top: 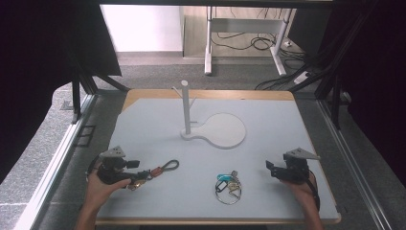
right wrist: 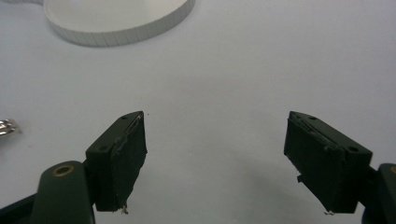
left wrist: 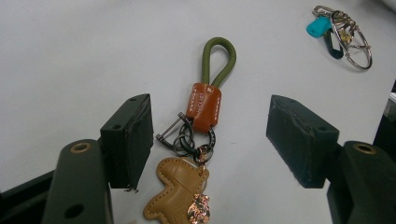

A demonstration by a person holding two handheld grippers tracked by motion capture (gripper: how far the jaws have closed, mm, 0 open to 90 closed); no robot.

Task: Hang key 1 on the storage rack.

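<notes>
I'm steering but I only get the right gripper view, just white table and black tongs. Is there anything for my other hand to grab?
Observer: Yes, a keychain with a green cord loop lies between the open left tongs, unpinched.
Operator: What hangs on it?
Observer: An orange leather tab and a tan leather charm.
Operator: Any more keys?
Observer: A key bunch with a teal tag lies between both hands.
Operator: Where could they hang?
Observer: A white peg stand rises behind them.

keychain [left wrist: 204, 105] | green cord loop, orange leather tab, tan bear charm | flat on table, untouched
</notes>
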